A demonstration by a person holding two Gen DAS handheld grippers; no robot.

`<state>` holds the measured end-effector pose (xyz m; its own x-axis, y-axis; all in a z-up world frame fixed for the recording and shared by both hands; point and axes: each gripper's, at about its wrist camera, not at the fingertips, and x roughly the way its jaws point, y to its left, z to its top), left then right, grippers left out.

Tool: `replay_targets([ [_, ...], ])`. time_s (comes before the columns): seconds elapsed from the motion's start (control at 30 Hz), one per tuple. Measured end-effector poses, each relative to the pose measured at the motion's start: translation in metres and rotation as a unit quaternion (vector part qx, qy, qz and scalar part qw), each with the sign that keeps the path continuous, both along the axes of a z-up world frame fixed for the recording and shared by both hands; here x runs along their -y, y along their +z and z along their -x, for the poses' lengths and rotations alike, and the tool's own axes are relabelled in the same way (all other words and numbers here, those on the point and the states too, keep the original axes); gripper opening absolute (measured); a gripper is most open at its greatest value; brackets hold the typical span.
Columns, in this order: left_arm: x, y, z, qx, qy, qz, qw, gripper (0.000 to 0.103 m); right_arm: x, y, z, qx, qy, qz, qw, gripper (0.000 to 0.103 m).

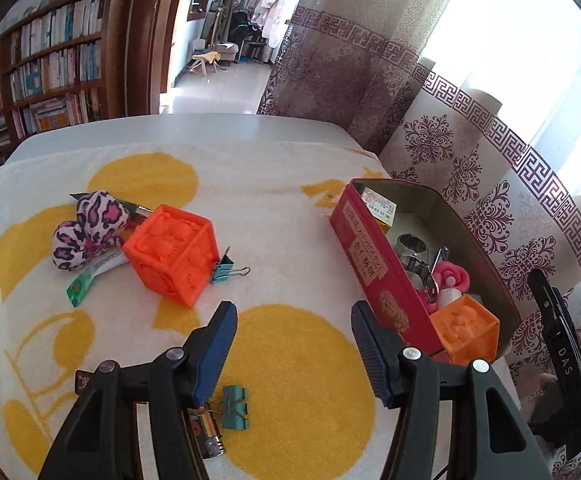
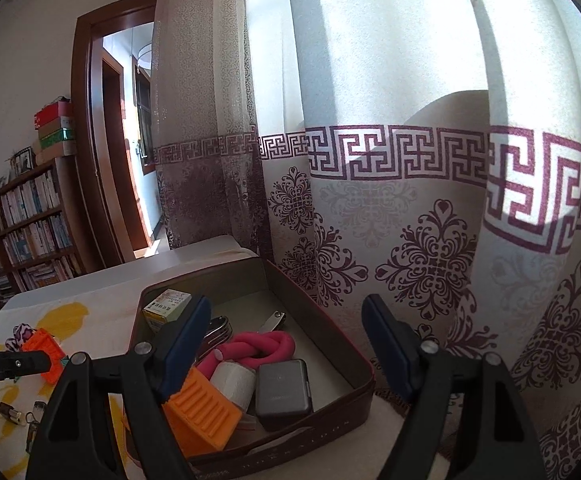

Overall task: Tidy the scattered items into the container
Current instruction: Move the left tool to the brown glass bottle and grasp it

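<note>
Beside the curtain, a red tin holds an orange block, pink foam roll and dark case; another orange cube and binder clips remain on the towel-covered worktop. Both the left hand-held gripper and the right hand-held gripper gape empty.

Bright backlit curtain glare, fisheye-warped edges

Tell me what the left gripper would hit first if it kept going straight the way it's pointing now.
Most likely the bare yellow-patterned towel: the left gripper is open, angled down at the gap between the orange cube and the red tin. Depth is uncertain.
</note>
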<state>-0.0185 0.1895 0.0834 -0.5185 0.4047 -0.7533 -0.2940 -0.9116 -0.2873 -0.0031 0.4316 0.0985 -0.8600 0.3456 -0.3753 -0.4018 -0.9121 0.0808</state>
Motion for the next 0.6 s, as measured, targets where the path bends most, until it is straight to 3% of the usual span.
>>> replay_targets([
  [0.3, 0.085, -0.031, -0.007, 0.018, 0.082, 0.032, 0.9960, 0.061, 0.013, -0.003, 0.009, 0.015, 0.005, -0.034, 0.999, 0.081],
  [0.43, 0.098, -0.041, -0.012, 0.026, 0.083, 0.035, 0.9956, 0.061, 0.023, -0.002, 0.009, 0.022, 0.003, -0.047, 0.999, 0.081],
  [0.6, 0.097, -0.051, -0.019, 0.022, 0.067, 0.058, 0.9958, 0.061, 0.036, 0.003, -0.008, 0.006, 0.015, -0.009, 1.000, 0.081],
])
